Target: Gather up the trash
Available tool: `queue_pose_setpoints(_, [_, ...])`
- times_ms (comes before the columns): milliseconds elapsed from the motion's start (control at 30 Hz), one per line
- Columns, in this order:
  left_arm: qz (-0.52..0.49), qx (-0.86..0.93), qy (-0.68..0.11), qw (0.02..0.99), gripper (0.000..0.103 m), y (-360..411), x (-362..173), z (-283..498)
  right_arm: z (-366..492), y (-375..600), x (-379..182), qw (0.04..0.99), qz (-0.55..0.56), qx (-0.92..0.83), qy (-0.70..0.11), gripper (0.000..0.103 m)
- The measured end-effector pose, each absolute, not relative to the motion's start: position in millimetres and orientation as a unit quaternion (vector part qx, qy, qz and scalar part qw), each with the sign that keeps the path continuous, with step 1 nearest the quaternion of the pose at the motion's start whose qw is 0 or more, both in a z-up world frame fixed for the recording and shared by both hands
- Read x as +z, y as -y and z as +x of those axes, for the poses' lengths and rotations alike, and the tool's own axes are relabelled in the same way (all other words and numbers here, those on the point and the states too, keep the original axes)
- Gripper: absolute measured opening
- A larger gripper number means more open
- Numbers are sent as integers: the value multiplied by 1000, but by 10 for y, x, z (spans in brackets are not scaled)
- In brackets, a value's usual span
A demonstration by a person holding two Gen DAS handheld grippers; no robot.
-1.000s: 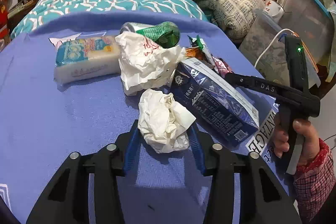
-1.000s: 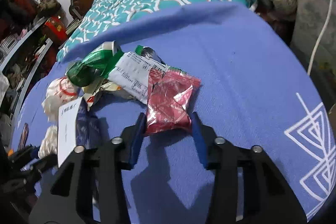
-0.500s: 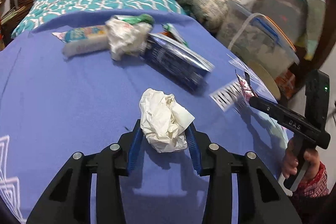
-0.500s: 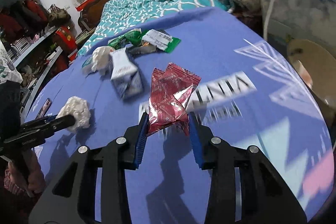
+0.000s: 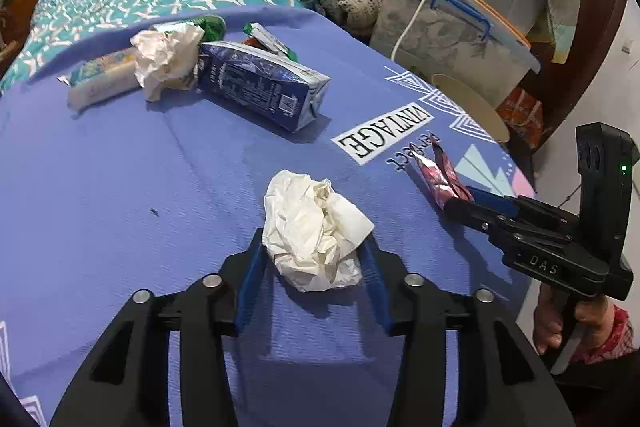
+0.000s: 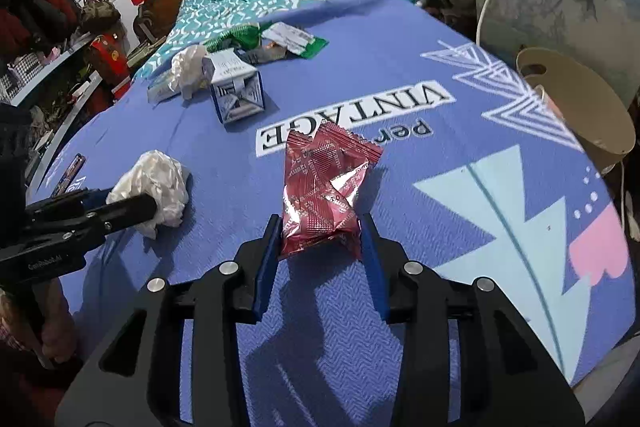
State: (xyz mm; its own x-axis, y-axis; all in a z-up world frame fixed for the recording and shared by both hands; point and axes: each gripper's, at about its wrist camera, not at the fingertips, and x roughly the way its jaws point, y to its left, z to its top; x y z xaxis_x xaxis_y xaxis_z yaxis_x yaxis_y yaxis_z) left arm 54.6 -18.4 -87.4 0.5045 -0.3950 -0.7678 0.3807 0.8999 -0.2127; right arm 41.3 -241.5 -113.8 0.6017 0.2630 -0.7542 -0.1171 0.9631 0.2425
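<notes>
Blue bench (image 5: 120, 167): left tool (image 5: 312, 259) opening around light, crushable tissue wad (image 5: 316, 227), right tool (image 6: 320, 239) opening around slippery red wrapper (image 6: 320, 187).

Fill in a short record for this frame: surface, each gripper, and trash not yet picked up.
surface: blue printed cloth
left gripper: crumpled tissue between its fingers, jaws opening
right gripper: red wrapper gripped between its fingers
left on cloth: carton, second tissue, green wrapper, pale packet
</notes>
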Motion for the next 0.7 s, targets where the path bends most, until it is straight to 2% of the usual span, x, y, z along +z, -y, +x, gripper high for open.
queue_pose_setpoints(100, [-1,-217,-442,870,52,195,-878,551,410,2422,-1134,892,89,108,-429,49])
queue_pose_setpoints(167, [-2,-213,-443,871,61,176,-878,561,410,2427,-1130,892,91,106,-429,53])
queue_pose_setpoints(400, [-16,-215,-447,868,69,136,-884,597,383,2482,-1074,894,102,107,-422,60])
queue_pose_setpoints(467, [-22,-218,-448,867,75,128,-885,601,365,2485,-1053,896,99,109,-418,61])
queue_pose_setpoints(700, [-31,-223,-450,864,76,130,-869,614,318,2467,-1033,897,93,120,-415,63])
